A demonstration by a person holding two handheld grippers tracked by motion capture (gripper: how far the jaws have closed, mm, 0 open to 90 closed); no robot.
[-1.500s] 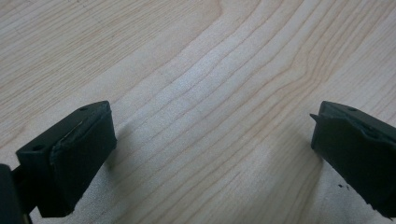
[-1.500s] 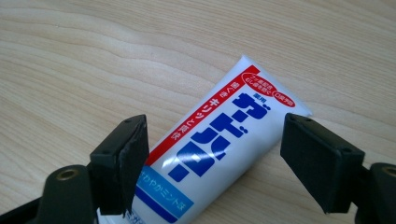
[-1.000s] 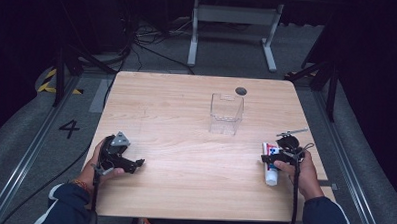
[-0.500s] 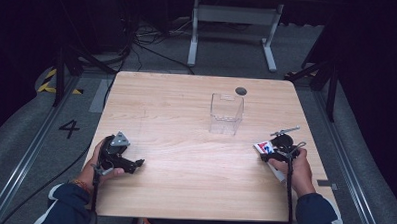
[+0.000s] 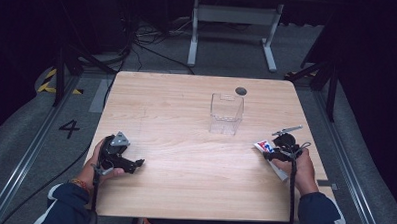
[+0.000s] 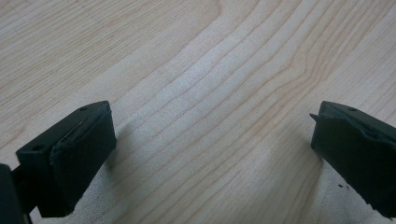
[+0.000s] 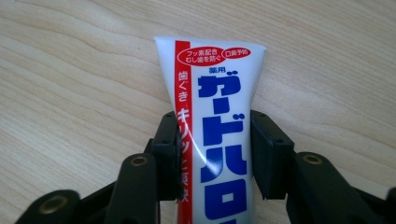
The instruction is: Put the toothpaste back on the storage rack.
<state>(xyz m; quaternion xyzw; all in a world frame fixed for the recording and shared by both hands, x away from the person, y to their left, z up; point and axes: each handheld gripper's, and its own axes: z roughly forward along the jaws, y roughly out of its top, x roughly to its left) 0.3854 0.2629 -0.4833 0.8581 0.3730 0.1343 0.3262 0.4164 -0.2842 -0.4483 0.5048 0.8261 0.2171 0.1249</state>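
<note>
I am counting one toothpaste tube (image 5: 266, 150), one clear plastic box (image 5: 226, 113) and my two grippers on the wooden table (image 5: 187, 96). My right gripper (image 5: 276, 153) is clamping the tube near the table's right edge, at about four o'clock from the box and well apart from it. The tube's long axis is running from ten o'clock to four o'clock in the high view, with its flat crimped end pointing toward ten o'clock and its other end lying under my right hand (image 5: 297, 168). The right gripper view is showing what the high view is blurring: red and blue printed lettering on the white tube (image 7: 219, 116), with both jaws pressing its sides. My left gripper (image 6: 210, 149) is resting over bare wood at the near left, jaws standing wide apart and holding nothing.
</note>
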